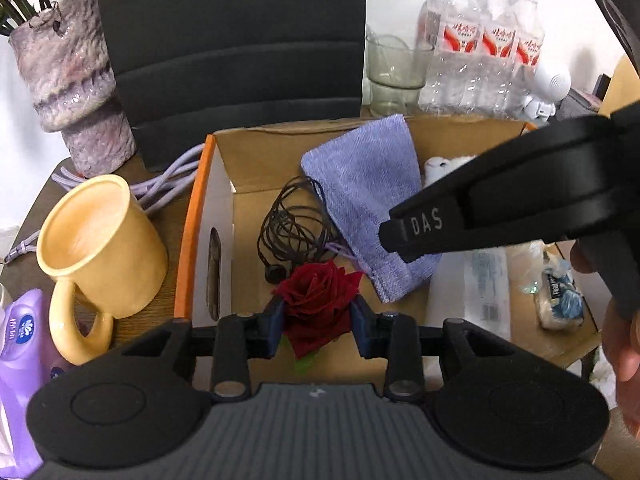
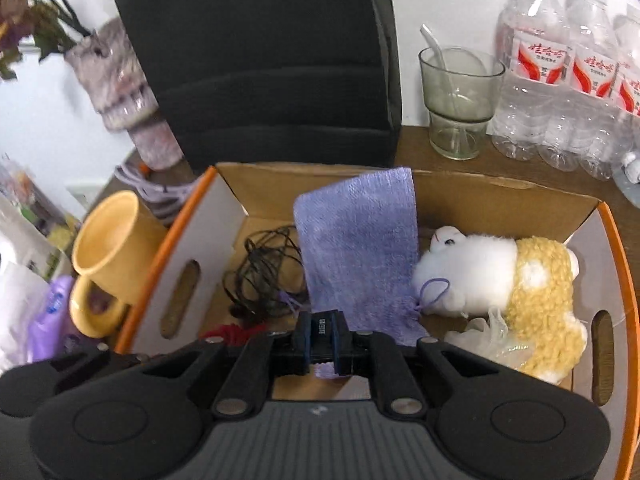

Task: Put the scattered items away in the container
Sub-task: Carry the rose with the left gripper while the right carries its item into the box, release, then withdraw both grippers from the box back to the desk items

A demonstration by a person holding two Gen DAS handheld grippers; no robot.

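Left tool [image 1: 318, 322] holds a red rose [image 1: 318, 300] between its fingers, above the near edge of the cardboard box [image 1: 256, 148]. Right tool [image 2: 323, 340] is closed on the purple cloth [image 2: 358, 248], which hangs inside the box beside a plush toy [image 2: 500, 276].
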